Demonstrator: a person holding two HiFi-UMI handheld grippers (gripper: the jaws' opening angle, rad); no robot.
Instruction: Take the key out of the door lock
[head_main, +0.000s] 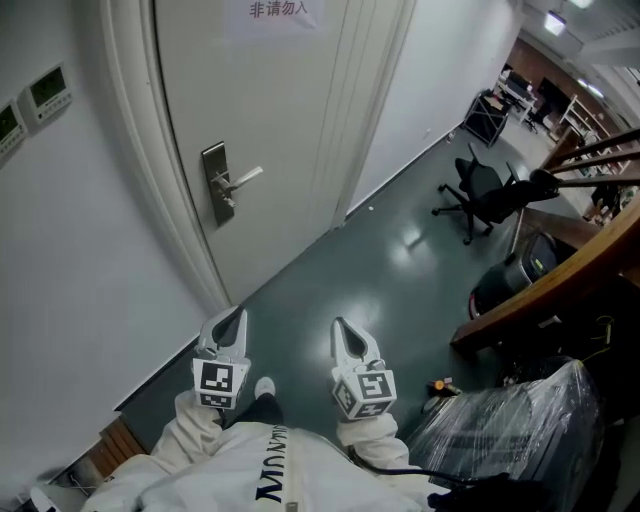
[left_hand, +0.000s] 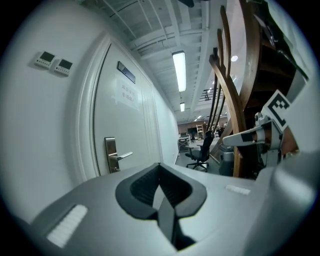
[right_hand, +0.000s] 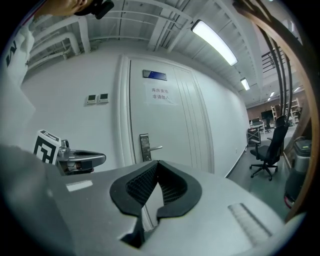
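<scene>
A white door (head_main: 270, 110) stands shut ahead, with a steel lock plate (head_main: 216, 183) and a lever handle (head_main: 243, 178) on it. Just under the lever a small piece (head_main: 228, 204) sticks out of the plate; it is too small to tell as the key. Both grippers hang low in front of the person, well short of the door. My left gripper (head_main: 239, 313) has its jaws together with nothing between them, and so does my right gripper (head_main: 338, 323). The lock plate (left_hand: 110, 155) shows far off past the left gripper (left_hand: 160, 165), and the lock plate (right_hand: 144, 147) past the right gripper (right_hand: 157, 162).
Two wall controllers (head_main: 35, 100) sit left of the door frame. A black office chair (head_main: 478, 192) stands on the dark green floor to the right. A curved wooden rail (head_main: 560, 272) and a plastic-wrapped bundle (head_main: 520, 430) close off the right side.
</scene>
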